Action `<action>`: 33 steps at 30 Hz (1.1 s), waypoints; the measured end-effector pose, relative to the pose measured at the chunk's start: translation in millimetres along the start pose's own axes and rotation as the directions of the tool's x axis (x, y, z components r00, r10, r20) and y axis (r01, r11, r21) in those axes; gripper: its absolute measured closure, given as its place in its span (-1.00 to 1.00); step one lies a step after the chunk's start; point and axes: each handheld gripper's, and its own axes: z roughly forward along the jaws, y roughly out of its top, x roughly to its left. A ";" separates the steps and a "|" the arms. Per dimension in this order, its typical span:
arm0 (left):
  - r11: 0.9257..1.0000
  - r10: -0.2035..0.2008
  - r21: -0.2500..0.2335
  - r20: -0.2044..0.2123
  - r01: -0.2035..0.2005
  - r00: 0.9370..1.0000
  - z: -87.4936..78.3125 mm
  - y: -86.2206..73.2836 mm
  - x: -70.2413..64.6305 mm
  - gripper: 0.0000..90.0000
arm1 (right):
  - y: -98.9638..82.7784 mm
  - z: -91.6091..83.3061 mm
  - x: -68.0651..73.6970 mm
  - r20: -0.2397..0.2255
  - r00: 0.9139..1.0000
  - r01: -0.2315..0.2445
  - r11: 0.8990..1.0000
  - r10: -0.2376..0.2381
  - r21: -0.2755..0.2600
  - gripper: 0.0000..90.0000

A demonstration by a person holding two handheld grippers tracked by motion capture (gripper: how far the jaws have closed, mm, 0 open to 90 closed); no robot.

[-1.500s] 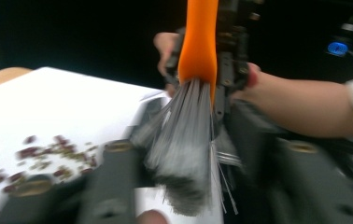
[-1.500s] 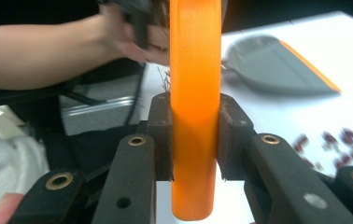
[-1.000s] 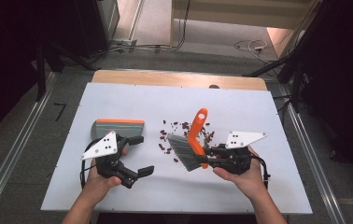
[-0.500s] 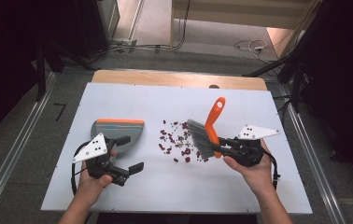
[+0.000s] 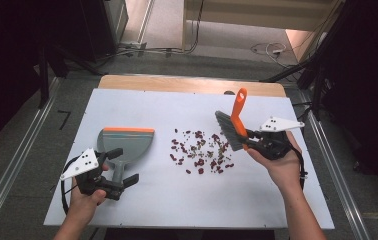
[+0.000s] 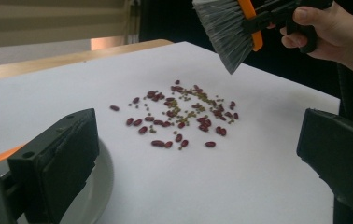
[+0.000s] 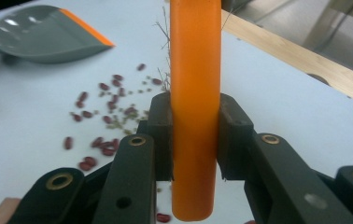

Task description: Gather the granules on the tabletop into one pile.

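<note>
A white-topped table (image 5: 277,200) with a wooden far edge stands on grey floor (image 5: 27,145) between metal rails (image 5: 12,170). Cables (image 5: 167,50) trail beyond it, where dark surroundings frame a lit patch of floor.

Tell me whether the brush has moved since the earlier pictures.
Yes. The brush, clamped in the right gripper, has gone right: earlier it sat over the scattered beans, now it hangs past their right edge, nearer the table's right side.
</note>
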 end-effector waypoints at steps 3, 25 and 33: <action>1.000 -0.009 -0.010 -0.017 0.009 1.000 -3.3 -1.6 3.9 -1.00 | 2.2 12.1 -10.5 0.032 0.999 0.007 0.998 -0.009 0.055 0.54; 1.000 -0.008 -0.010 -0.011 0.008 1.000 -1.4 -4.2 1.7 -1.00 | 20.6 89.2 -14.7 0.219 0.940 0.148 0.890 -0.262 0.430 0.54; 1.000 -0.004 -0.006 0.003 0.004 1.000 0.5 -4.0 -0.6 -1.00 | 37.7 117.9 -2.0 0.167 0.949 0.147 0.842 -0.268 0.520 0.54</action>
